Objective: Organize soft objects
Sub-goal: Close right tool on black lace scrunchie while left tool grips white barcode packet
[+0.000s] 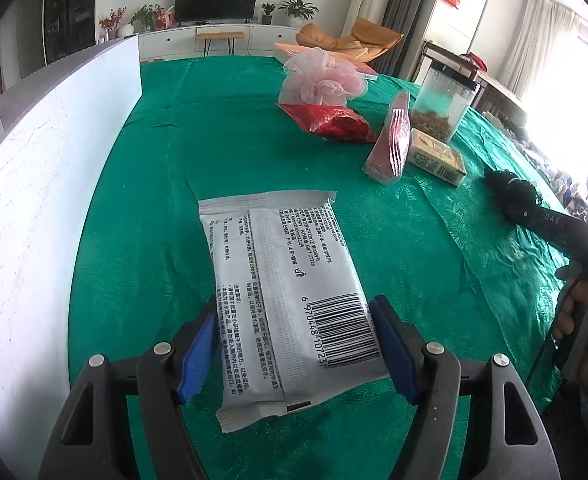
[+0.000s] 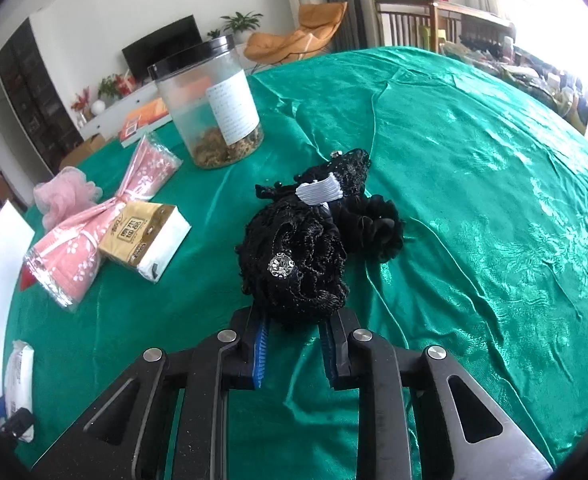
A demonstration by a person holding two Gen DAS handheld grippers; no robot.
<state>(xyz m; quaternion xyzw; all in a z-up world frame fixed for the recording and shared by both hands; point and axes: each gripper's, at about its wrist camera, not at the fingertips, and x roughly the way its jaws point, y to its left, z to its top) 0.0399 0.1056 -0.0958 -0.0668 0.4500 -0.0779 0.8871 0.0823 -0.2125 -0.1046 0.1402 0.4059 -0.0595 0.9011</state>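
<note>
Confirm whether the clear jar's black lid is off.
No. The black lid sits closed on top of the clear jar.

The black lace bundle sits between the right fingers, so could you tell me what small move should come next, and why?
Probably lift it slightly: the right gripper looks shut on the black lace bundle, which rests on the green tablecloth; a small rise would test the hold.

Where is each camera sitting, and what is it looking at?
Left wrist: sits on the left gripper, looking down along its blue fingers at a grey wipes pack held between them; the person's other hand shows at right.
Right wrist: sits on the right gripper, looking down at a black lace bundle pinched at its edge.
Both show: the green tablecloth, jar, pink pouf, tissue pack.
</note>
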